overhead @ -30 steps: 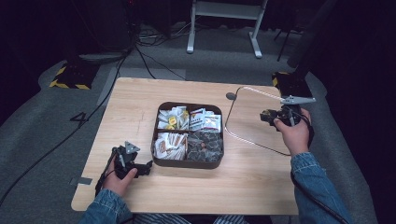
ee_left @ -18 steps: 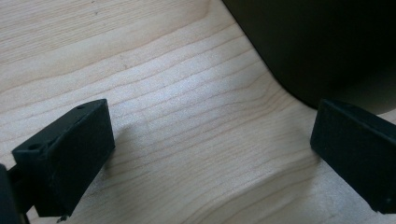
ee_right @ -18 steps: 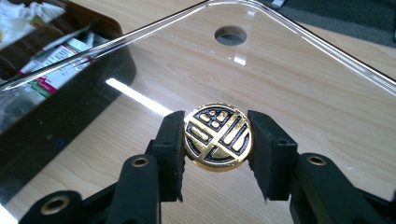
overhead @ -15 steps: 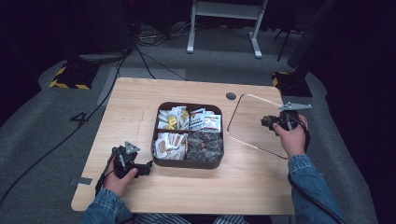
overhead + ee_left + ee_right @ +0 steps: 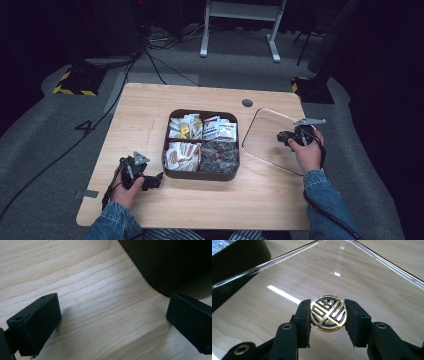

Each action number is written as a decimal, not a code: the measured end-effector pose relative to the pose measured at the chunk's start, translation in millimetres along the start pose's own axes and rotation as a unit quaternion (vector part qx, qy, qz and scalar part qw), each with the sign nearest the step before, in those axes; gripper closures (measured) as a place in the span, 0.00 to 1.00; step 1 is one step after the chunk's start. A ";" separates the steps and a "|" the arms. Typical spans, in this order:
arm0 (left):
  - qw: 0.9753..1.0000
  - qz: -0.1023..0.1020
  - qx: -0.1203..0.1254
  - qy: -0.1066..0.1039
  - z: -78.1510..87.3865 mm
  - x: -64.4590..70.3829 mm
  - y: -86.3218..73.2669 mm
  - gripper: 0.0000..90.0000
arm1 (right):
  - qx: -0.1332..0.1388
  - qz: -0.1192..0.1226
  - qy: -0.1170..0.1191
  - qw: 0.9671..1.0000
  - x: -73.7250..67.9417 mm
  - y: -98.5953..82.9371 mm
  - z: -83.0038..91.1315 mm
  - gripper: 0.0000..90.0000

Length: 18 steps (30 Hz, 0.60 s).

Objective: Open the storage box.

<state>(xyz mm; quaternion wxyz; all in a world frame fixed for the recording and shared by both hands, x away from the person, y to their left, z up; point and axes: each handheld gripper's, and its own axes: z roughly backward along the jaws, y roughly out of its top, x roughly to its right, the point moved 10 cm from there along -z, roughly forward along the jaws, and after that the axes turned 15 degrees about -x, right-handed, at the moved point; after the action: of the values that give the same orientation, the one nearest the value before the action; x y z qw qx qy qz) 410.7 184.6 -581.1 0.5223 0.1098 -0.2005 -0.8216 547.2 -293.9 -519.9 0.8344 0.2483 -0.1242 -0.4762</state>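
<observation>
Left tool (image 5: 150, 181) rests low on the worktop (image 5: 150, 115) near its front left corner, held in the person's left hand (image 5: 127, 187); jaws stand wide apart with nothing between them, bare wood grain showing in the gap in the left gripper view (image 5: 113, 322). Its right jaw sits just beside the rounded dark wall of the tray (image 5: 172, 265). At centre of the worktop, the dark four-compartment tray (image 5: 200, 174) holds small packets: white and yellow ones in the rear left compartment, white ones with red print in the rear right, pale brown-striped ones in the front left, dark ones in the front right. A small dark round disc (image 5: 247, 103) lies on the worktop behind the tray's right corner. To the right of the tray, a clear glass lid (image 5: 265, 135) with rounded corners lies on the worktop, its near edge close to the tray wall (image 5: 239, 257). Right tool (image 5: 289, 138), held in the right hand (image 5: 307, 152), is over the lid; its jaws are clamped on either side of the round gold-and-black knob (image 5: 328, 313) at the middle of the lid (image 5: 362, 272).
</observation>
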 end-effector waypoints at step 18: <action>1.000 0.000 0.000 0.000 0.0 0.0 -0.1 0.00 | -0.012 0.009 0.004 1.000 -6.2 -11.0 -25.3 0.66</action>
<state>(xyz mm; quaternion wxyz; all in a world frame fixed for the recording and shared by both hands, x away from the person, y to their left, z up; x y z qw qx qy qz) 410.7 184.7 -581.1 0.5222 0.1099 -0.2004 -0.8217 547.2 -285.8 -547.0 0.8418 0.2387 -0.1175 -0.4697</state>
